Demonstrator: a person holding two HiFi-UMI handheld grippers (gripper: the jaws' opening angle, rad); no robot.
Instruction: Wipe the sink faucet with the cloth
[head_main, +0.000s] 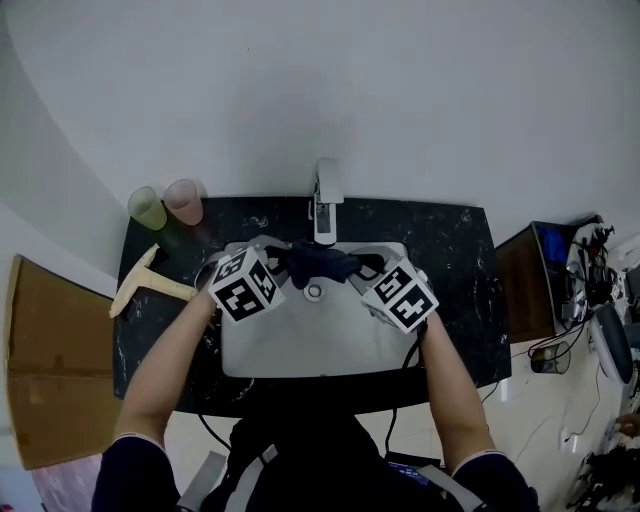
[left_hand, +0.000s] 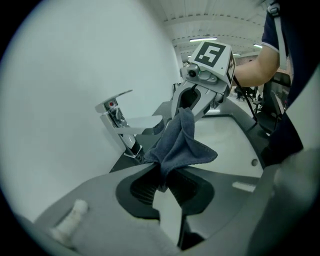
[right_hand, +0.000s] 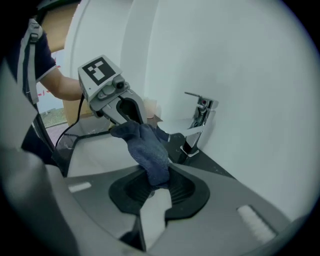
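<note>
Two claws share one dark blue cloth (head_main: 320, 263), held between them just near of the faucet (head_main: 326, 205) and above the far end of the white sink (head_main: 300, 350).

Left claw (left_hand: 162, 176): closed on the cloth's left end, with a pinch of fabric wedged between its pads. Right claw (right_hand: 155, 182): closed on the opposite end in the same way. The cloth hangs clear of the basin; whether it touches the spout cannot be told. The faucet stands on the black desk (head_main: 450, 270), against the far wall.

Handling, as judged: the cloth is light, soft and limp. It bunches wherever it is unsupported and will sag in the middle unless kept taut. The ribbed pads should hold it well, yet a shallow pinch at a corner could pull free under a tug.

Best hold: deep bites at both ends, leaving a free middle span to wrap around spout and lever. The chromed faucet looks rigid, smooth and fixed, so it should take firm pressure.

Two cups (head_main: 184, 201) stand at the desk's far left, well apart from the work.
</note>
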